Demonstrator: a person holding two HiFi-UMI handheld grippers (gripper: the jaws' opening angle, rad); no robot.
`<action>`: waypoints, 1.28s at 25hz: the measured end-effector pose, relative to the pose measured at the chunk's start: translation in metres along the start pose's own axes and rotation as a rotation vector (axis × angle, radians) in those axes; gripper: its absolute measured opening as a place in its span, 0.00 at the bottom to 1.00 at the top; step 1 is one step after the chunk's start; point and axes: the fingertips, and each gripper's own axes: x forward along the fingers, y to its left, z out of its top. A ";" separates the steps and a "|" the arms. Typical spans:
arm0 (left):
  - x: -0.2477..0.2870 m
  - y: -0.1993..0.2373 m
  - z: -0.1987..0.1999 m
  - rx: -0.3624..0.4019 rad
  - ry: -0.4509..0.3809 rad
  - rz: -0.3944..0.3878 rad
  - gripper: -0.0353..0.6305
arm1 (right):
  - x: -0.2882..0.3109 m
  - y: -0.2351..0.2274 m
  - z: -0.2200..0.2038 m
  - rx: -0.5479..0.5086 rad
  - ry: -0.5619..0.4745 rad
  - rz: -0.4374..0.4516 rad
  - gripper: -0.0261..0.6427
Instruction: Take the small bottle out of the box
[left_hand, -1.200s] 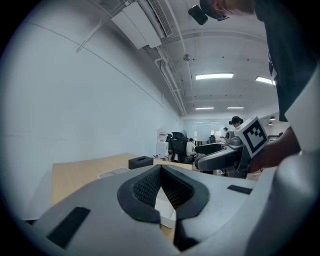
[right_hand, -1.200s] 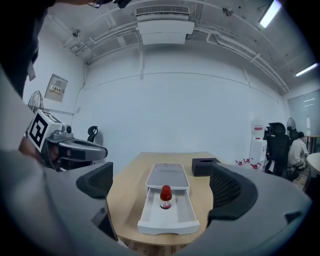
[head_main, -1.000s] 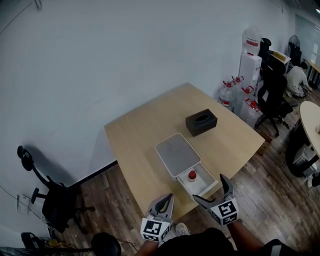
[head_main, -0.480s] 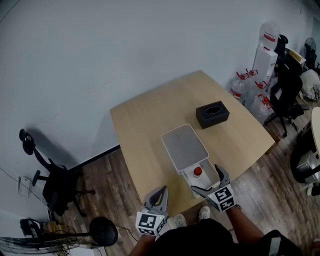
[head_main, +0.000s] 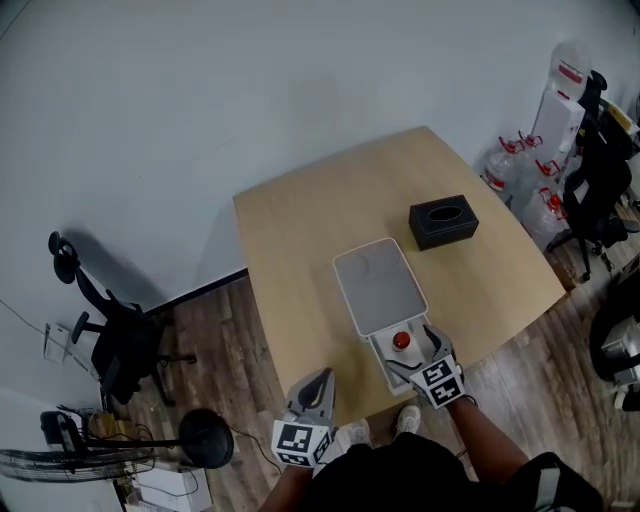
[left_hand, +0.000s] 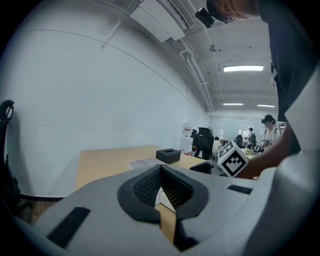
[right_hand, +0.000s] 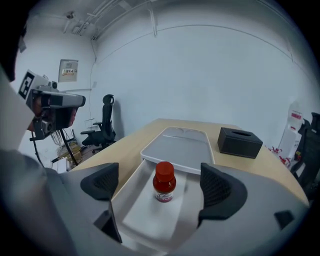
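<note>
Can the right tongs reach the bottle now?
Likely yes: the drawer is open, the bottle stands alone in it, framed by the right tongs, whose open jaws have just been closing slightly; nothing blocks them.

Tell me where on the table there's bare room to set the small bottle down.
Bare tabletop left of the white box, and the far strip behind it and the black tissue box. Crowded: the near edge, where the open drawer holds the bottle.
</note>
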 end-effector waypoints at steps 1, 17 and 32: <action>0.000 0.001 -0.001 -0.004 0.004 0.008 0.07 | 0.003 -0.002 -0.002 0.014 0.013 0.004 0.79; -0.001 0.020 -0.011 -0.043 0.019 0.105 0.07 | 0.051 -0.012 -0.045 -0.028 0.281 0.041 0.43; 0.003 0.025 -0.009 -0.054 0.014 0.106 0.07 | 0.051 -0.011 -0.041 -0.056 0.273 0.029 0.37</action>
